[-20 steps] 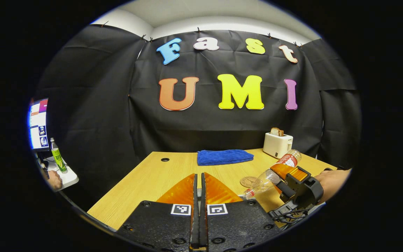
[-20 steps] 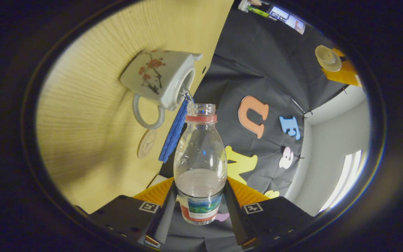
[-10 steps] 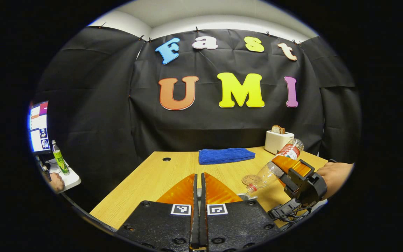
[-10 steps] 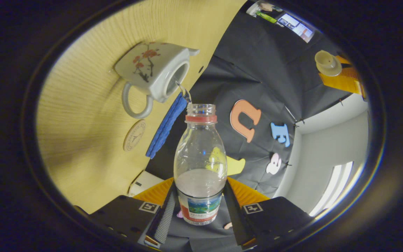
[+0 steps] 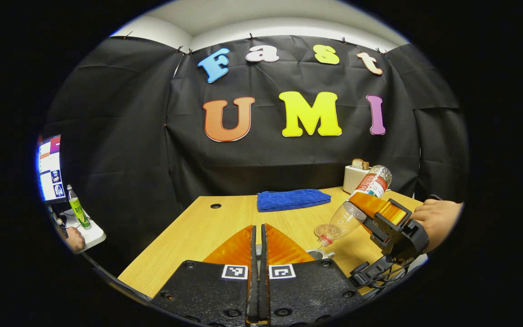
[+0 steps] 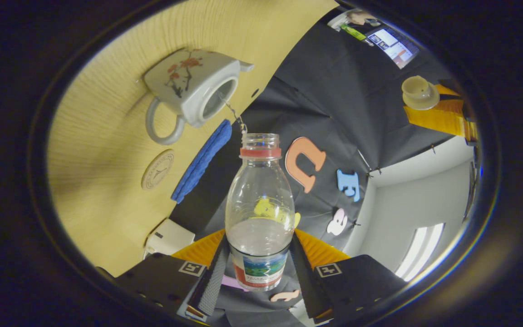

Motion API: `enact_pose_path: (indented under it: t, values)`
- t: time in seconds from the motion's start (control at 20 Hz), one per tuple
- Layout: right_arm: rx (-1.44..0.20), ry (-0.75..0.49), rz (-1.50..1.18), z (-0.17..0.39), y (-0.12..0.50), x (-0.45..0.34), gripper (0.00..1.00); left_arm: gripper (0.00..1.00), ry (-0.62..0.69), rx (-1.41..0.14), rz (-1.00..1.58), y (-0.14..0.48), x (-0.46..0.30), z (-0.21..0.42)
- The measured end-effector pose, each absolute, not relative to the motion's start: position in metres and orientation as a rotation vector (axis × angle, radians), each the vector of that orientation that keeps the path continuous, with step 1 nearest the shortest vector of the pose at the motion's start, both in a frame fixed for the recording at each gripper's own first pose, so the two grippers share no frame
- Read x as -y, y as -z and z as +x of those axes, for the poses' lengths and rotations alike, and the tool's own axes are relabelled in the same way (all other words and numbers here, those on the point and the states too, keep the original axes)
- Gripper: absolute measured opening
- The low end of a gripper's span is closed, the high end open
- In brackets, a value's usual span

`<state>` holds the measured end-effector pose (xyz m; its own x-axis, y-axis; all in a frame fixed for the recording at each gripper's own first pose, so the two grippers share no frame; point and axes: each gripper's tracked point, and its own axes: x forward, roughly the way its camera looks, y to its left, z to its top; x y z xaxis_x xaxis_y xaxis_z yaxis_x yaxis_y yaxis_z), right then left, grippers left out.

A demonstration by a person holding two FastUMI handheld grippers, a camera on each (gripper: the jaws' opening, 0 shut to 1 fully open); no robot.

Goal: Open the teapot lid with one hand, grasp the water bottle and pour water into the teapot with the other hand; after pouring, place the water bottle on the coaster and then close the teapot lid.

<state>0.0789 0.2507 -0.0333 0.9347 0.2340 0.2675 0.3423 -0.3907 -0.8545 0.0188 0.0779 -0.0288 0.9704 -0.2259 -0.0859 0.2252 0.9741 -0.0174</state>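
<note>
Spreading across the lower half of the left gripper view, the wooden table (image 5: 198, 227) carries a folded blue towel (image 5: 293, 200) at 12 o'clock and a toaster (image 5: 354, 177) at 1 o'clock. In the right gripper view the white teapot (image 6: 189, 86), painted with blossoms, stands lidless at 10 o'clock, its mouth open. The water bottle (image 6: 260, 213) is clamped at its label between the right gripper (image 6: 259, 272) fingers; its long axis tilts neck-down toward the teapot, a thin stream running from its mouth into the opening, some water pooled inside. The left gripper (image 5: 257, 254) has its fingers pressed together; in the right gripper view it holds the lid (image 6: 419, 92) aloft. The round coaster (image 6: 157, 169) lies beside the teapot.
</note>
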Motion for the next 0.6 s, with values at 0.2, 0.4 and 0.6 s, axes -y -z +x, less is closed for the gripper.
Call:
enact_pose_path:
  t: [0.2,0.4,0.6]
  values:
    - [0.425,0.141,-2.006,0.0787,0.028,-0.2526,0.75,0.03,0.227,-0.084,-0.006,0.0275,-0.0792,0.0166]
    - [0.439,0.143,-2.022,0.0766,0.0266,-0.2546,0.75,0.03,0.233,-0.081,-0.002,0.0273,-0.0769,0.0157]
    - [0.45,0.143,-2.03,0.0753,0.026,-0.2579,0.75,0.03,0.233,-0.083,0.008,0.0275,-0.0745,0.0155]
